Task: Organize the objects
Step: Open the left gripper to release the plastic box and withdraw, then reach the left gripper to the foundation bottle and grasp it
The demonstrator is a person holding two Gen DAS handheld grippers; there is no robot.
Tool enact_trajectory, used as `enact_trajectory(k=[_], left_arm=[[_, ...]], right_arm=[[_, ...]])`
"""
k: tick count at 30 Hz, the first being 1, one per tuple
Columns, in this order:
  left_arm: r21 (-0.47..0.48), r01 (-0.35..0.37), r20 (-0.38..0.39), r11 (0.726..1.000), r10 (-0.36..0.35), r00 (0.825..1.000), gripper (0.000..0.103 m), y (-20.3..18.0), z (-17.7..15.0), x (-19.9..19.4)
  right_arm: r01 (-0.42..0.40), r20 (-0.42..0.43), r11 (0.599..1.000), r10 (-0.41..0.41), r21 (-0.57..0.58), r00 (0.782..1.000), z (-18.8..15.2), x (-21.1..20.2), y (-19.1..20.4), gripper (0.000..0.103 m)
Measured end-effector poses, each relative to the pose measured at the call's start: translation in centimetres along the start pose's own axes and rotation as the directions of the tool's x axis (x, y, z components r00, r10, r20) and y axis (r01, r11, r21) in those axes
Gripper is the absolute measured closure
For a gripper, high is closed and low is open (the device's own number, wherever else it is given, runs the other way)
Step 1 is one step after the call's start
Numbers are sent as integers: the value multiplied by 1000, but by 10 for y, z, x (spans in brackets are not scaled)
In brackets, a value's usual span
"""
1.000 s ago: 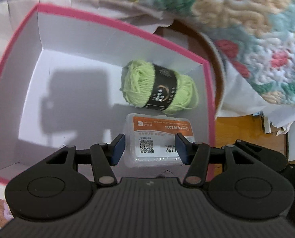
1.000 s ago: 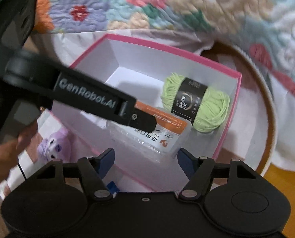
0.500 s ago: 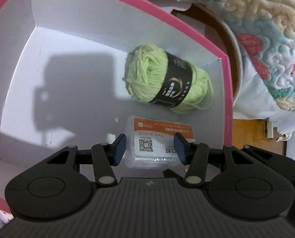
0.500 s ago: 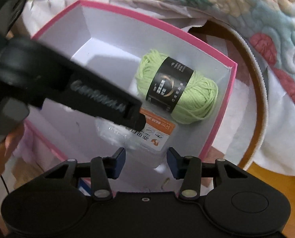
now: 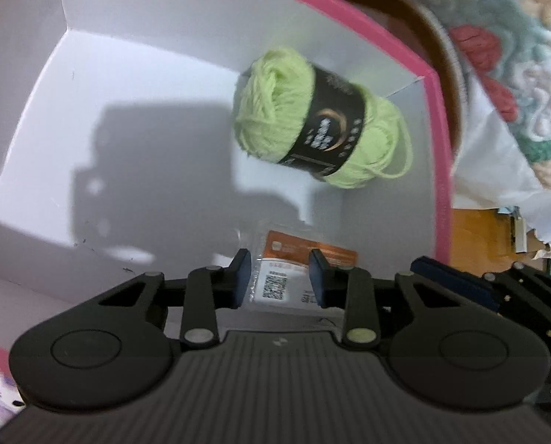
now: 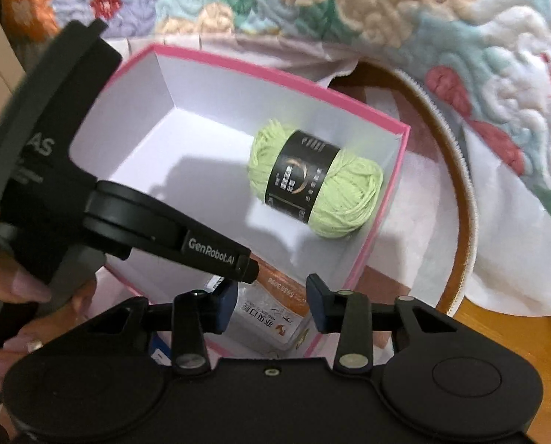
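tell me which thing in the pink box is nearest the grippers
The clear packet with the orange label, lying between the left gripper's closing fingers; the green yarn ball lies farther back.

Quick count of what's here. One pink-rimmed box (image 6: 390, 199), white inside. In it: one ball of light green yarn (image 6: 349, 192) with a single black label band (image 6: 297, 177) around it, and one clear plastic packet (image 6: 271, 318) with an orange and white card and one QR code (image 5: 274, 285) on it. That's two items in the box total. Two hand-held grippers in play, the left one (image 5: 280, 273) and the right one (image 6: 271, 305). One floral quilt (image 6: 386, 7) behind. One round wooden hoop (image 6: 464, 199) beside the box. One person's hand (image 6: 20, 296), with one ring.
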State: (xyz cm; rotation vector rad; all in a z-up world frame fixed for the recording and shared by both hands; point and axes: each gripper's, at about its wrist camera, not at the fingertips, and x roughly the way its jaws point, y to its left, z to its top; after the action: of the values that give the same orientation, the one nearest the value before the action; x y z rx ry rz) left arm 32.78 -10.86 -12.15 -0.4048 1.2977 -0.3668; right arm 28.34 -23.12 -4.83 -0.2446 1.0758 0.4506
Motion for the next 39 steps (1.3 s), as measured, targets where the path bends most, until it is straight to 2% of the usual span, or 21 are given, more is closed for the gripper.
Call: enact_trajectory(k=[4,10,14,16,20,25,29,32,36,39], left_arm=[[88,-53,75,995,47,996,54,-14,-9,-39],[191,-107,149,976,79,986,46,-41,-16,-100],[234,-133,187,963,89,978,43,-34,-21,-154],[253,-139,193,957,91,977,41,-35,-31,-174],[293,-172,203,941,115,973,38,-41,-50,-209],[298,-164,184,940,112,977,37,-37,-74,-244],[301,-190,202,934,132,970,36,-32,-94,-271],[301,-206,226,931,141,964,29,-27,-109,-288],[314,-229,249,921,153,956,27,-19,-129,-297],[308,-227,242,924,154,958,26,-9,-141,-295]], right_arm=[[-39,47,999,37,37,998,-4,-19,-6,51],[-55,100,997,50,48,994,-8,-62,-2,42],[-57,117,998,53,29,992,-10,-93,9,38],[-61,122,998,59,15,991,-9,-107,17,32],[-98,130,995,99,-12,987,-14,-136,35,26],[-144,126,988,150,-55,981,-22,-167,61,23],[-164,125,981,177,-106,976,-29,-187,82,19],[-175,118,974,192,-142,974,-35,-199,96,17],[-203,104,966,221,-162,970,-46,-203,111,17],[-221,107,959,242,-177,964,-55,-200,123,17]])
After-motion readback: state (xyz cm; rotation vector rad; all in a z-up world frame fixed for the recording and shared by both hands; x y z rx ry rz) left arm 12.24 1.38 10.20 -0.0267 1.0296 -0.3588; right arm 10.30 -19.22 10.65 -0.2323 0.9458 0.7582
